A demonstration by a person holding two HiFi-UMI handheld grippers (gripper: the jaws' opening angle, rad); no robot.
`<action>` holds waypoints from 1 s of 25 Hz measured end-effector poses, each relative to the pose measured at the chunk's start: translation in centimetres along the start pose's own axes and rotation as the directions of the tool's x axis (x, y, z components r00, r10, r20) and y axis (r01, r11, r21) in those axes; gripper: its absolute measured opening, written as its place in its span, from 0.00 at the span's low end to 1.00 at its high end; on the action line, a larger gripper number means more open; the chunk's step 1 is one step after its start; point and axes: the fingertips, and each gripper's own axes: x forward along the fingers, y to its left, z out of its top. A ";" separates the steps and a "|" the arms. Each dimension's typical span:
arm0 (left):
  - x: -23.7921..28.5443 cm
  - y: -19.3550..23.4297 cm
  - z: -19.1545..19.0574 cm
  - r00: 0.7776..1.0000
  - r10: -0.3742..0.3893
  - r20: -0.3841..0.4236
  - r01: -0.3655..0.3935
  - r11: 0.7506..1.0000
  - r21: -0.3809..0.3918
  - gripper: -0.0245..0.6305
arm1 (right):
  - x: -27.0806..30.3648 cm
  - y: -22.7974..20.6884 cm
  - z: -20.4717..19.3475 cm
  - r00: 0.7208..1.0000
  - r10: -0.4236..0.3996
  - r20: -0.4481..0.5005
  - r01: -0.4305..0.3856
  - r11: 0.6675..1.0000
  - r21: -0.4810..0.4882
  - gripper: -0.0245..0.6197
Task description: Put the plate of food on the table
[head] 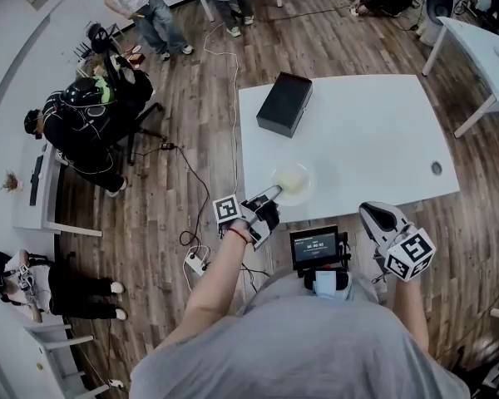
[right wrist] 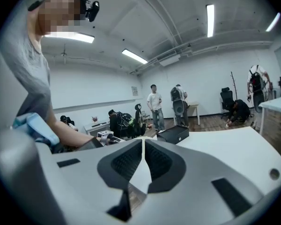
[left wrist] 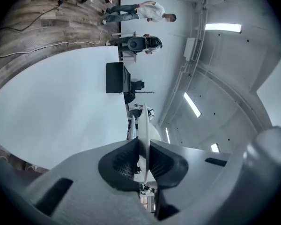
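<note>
Now the left claw [left wrist: 141, 146] pinches the plate [head: 293, 181] by its rim.
The plate lies level just ahead of that claw, on or barely above the desk [head: 374, 131] edge, probably for setting down. The right claw [right wrist: 143, 149] is closed and empty, held back clear.

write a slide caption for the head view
The left gripper clamps the rim of the plate over the near edge of the white table; black box beyond; right gripper idle, shut.

The person wore a grey T-shirt [head: 316, 347] and a red wristband [head: 238, 234]; the pale-grey left tongs [head: 274, 191] and right tongs [head: 370, 213] bore black-and-white marker cubes [head: 410, 253].
</note>
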 end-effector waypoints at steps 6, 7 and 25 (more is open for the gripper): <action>0.3 1.1 -0.2 1.000 0.009 0.008 -0.009 1.000 0.015 0.10 | 7.6 -3.4 -5.2 0.989 0.120 -0.086 -0.082 0.933 0.351 0.09; 0.3 1.2 -0.2 1.000 0.009 0.006 -0.009 1.000 0.016 0.10 | 9.0 -3.4 -5.5 0.986 0.145 -0.079 -0.099 0.900 0.424 0.09; 0.5 2.8 -0.3 0.999 0.042 -0.018 -0.042 0.999 0.013 0.09 | 17.3 -1.9 -10.9 0.959 0.277 -0.057 -0.107 0.540 0.835 0.09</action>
